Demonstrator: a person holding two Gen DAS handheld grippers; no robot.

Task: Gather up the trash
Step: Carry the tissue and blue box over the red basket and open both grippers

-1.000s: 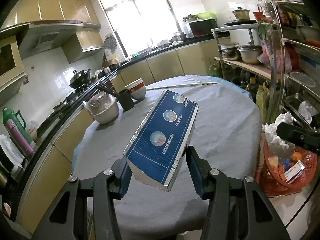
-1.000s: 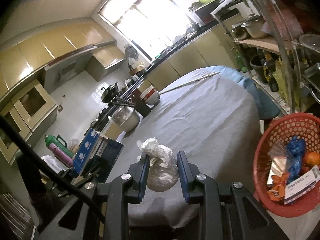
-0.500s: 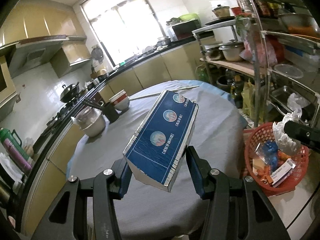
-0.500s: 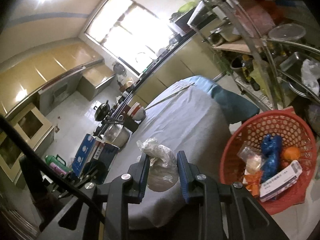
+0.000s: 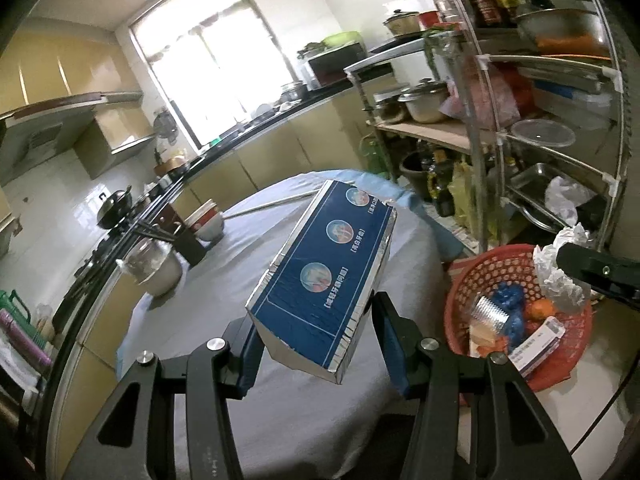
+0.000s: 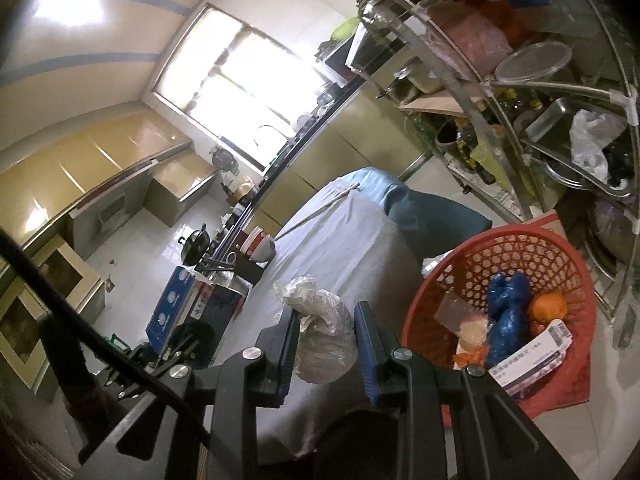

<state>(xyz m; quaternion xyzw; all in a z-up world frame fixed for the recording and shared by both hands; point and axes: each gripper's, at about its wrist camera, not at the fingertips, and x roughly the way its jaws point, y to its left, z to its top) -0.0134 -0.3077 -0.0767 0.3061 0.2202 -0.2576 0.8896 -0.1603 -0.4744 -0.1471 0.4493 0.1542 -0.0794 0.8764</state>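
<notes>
The left claw (image 5: pixel 316 344) is clamped on a long blue box (image 5: pixel 324 280) with silver edges, which fills the middle of the left wrist view and tilts up toward the upper right, held above the round desk (image 5: pixel 224 300) under its pale grey cloth. The right claw (image 6: pixel 326 340) grips a crumpled white plastic bag (image 6: pixel 324 340) in the lower centre of the right wrist view, over the near edge of the desk. The red basket (image 6: pixel 516 248) sits at lower right in both views, beside the desk, already holding a blue wad (image 6: pixel 504 312), an orange (image 6: pixel 547 307) and a white carton (image 6: pixel 532 360). In the left wrist view the bag (image 5: pixel 556 276) and the right claw's dark tip appear at the right edge, above the basket's rim (image 5: pixel 496 252). Bowls (image 5: pixel 208 220) and a pot (image 5: pixel 154 268) stand at the desk's left side.
</notes>
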